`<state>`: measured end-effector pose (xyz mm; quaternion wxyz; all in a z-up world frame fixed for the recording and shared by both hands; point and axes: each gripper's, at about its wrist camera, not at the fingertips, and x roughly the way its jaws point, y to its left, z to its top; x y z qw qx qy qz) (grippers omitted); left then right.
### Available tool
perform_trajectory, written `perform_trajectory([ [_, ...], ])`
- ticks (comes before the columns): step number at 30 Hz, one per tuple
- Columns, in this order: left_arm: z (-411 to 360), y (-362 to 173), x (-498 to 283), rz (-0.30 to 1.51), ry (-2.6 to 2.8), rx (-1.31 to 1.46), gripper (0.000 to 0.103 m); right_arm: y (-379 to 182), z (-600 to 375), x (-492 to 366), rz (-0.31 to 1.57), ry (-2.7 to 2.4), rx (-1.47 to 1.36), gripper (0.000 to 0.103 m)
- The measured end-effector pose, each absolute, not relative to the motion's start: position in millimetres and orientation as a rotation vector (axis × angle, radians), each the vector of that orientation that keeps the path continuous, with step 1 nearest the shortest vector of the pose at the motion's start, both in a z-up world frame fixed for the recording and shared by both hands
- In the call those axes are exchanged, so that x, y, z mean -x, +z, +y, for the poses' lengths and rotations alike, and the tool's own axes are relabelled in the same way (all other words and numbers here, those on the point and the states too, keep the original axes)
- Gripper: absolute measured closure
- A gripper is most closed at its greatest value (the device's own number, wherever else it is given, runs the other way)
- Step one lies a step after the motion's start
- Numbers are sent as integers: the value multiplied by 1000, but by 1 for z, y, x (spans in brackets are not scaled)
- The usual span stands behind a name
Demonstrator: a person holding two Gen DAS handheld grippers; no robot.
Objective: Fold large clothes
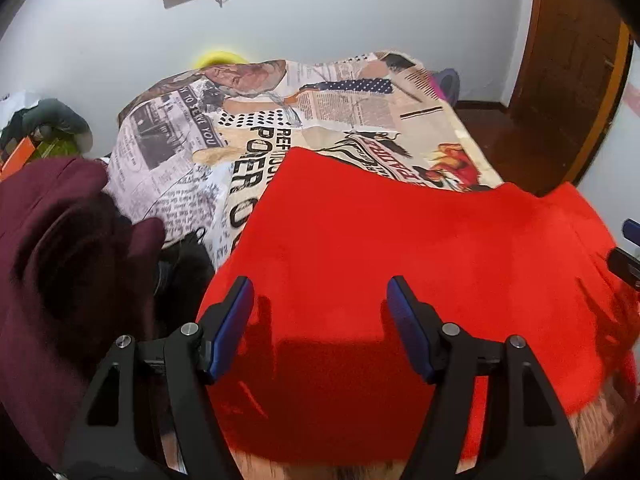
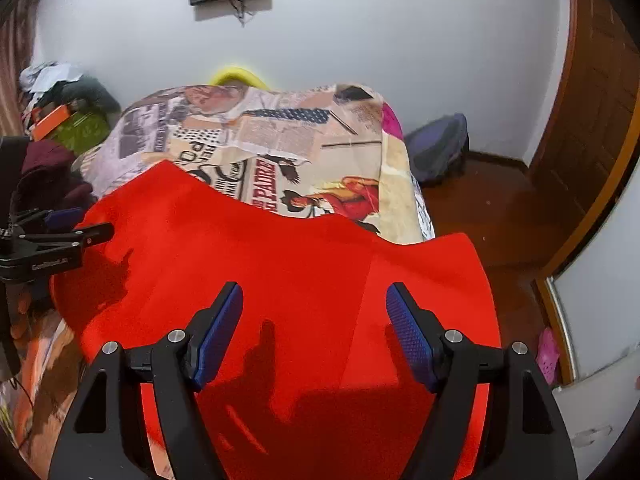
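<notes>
We note red garment (image 1: 400, 248) spread on bed (image 1: 352, 108), far edge free, left tongs (image 1: 320, 292) and right tongs (image 2: 314, 300) spread wide, holding nothing

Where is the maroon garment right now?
The maroon garment fills the left side of the left wrist view, beside the red cloth on the printed bedspread; the right wrist view shows it at far left.
</notes>
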<state>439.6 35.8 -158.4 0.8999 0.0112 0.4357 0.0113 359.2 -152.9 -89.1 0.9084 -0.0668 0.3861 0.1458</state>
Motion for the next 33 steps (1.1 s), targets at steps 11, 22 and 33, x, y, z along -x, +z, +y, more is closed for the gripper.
perform_trajectory([
  [11,78,-159,-366,899,44,209,35,-89,-142,-320,787,367,123,32],
  [22,106,-235,-346,1052,-55,665,35,-137,-130,-317,908,390,94,27],
  [33,111,-258,-371,916,-86,942,32,-143,-134,-314,903,396,66,23],
])
